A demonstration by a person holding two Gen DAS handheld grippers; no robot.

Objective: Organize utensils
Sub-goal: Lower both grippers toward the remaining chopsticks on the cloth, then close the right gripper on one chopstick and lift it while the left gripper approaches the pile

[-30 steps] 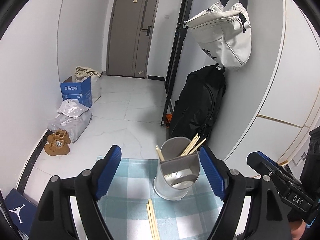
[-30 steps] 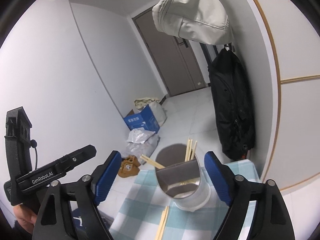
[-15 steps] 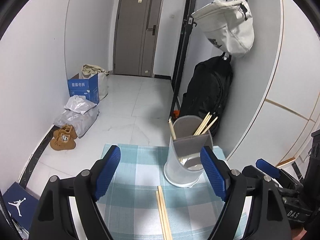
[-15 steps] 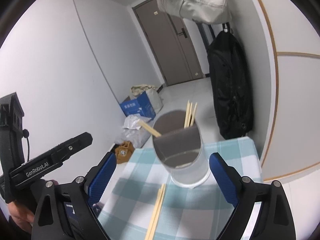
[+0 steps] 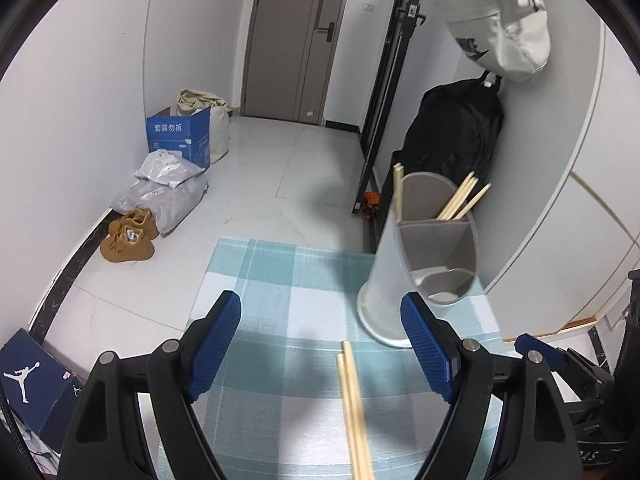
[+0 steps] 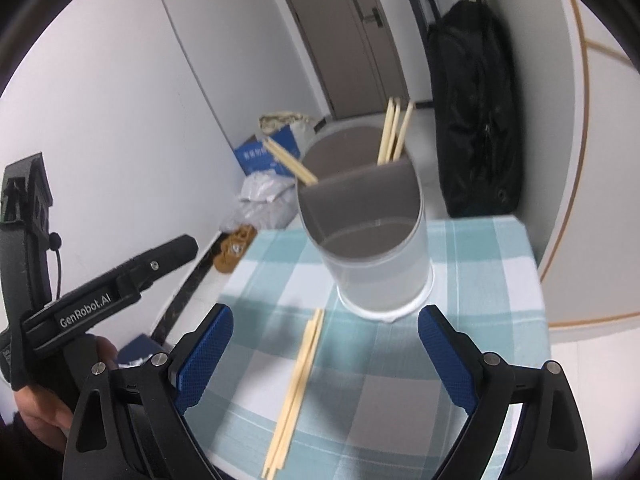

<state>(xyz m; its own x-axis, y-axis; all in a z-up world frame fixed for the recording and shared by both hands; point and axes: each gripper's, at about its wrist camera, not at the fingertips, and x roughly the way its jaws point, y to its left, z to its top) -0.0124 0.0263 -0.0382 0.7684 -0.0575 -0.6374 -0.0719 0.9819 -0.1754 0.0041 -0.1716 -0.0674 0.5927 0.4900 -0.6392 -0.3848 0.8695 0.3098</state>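
A home's entrance hall: a grey front door (image 5: 296, 36) at top centre; tan shoes (image 5: 128, 236) and a blue cardboard box (image 5: 180, 140) along the left wall; a black backpack (image 5: 452, 136) and pale bag (image 5: 500, 20) hanging upper right; white tiled floor (image 5: 288, 184).

Both cameras sit just behind their tongs and look forward and downward over the checked counter (image 5: 280, 280) toward the far door (image 5: 296, 36) at 12 o'clock. The left view looks from nearer the counter's left side, the holder (image 5: 424, 260) at 2 o'clock. The right view stands close, the holder (image 6: 372, 248) dead ahead. Both share the loose chopsticks (image 6: 296, 384), holder, door and black bag (image 6: 472, 120).
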